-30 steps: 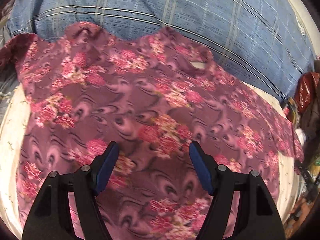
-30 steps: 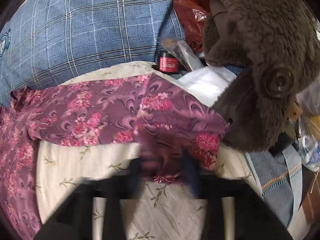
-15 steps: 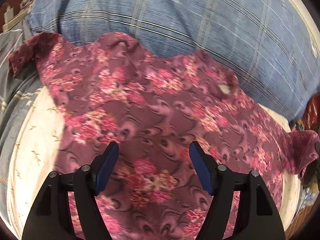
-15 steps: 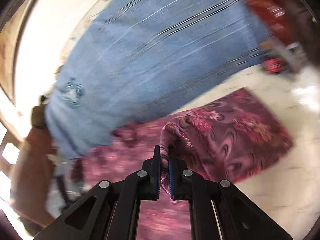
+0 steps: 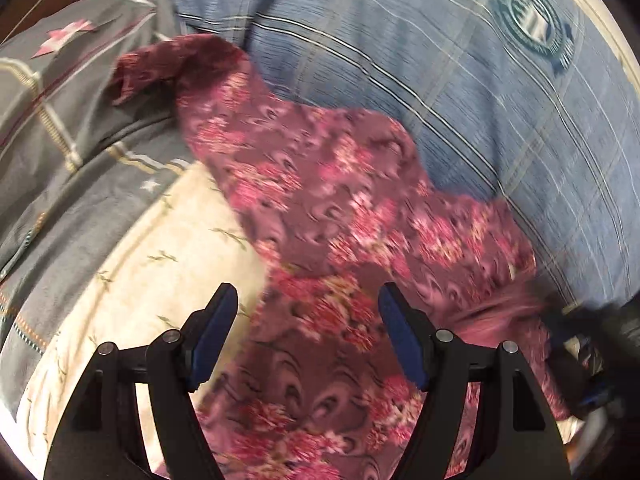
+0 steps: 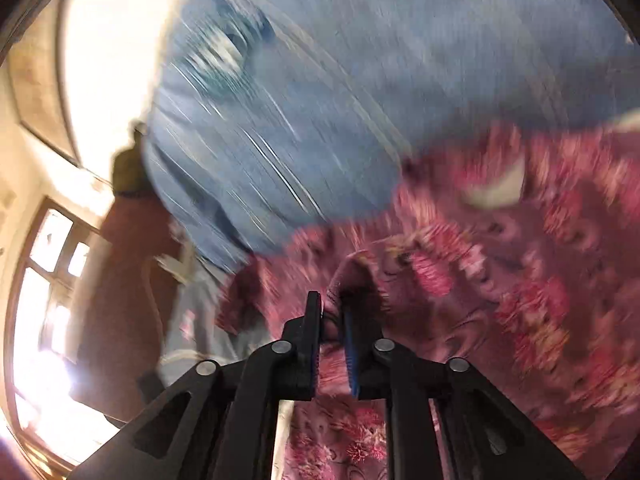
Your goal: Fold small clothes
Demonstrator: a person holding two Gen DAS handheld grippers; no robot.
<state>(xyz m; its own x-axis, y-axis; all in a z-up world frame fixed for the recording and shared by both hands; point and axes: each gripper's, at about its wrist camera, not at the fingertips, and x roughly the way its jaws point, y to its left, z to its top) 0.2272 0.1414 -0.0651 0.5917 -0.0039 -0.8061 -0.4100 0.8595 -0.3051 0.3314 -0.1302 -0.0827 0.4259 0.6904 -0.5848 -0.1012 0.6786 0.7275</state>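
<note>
Since the earlier frames the right gripper [image 6: 334, 320] has carried a fold of the floral garment [image 5: 328, 216] across toward the blue pillow [image 5: 460, 92]; its jaws have just been opening, cloth seemingly pinched between. The left gripper [image 5: 308, 340] hovers open above the garment on the cream sheet [image 5: 160, 264].

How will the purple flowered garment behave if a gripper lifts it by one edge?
Probably floppy: the purple flowered garment drapes over the blue checked pillow and follows its curve. It likely sags and bunches, as at the fold between the right gripper fingers. It seems light and thin.
</note>
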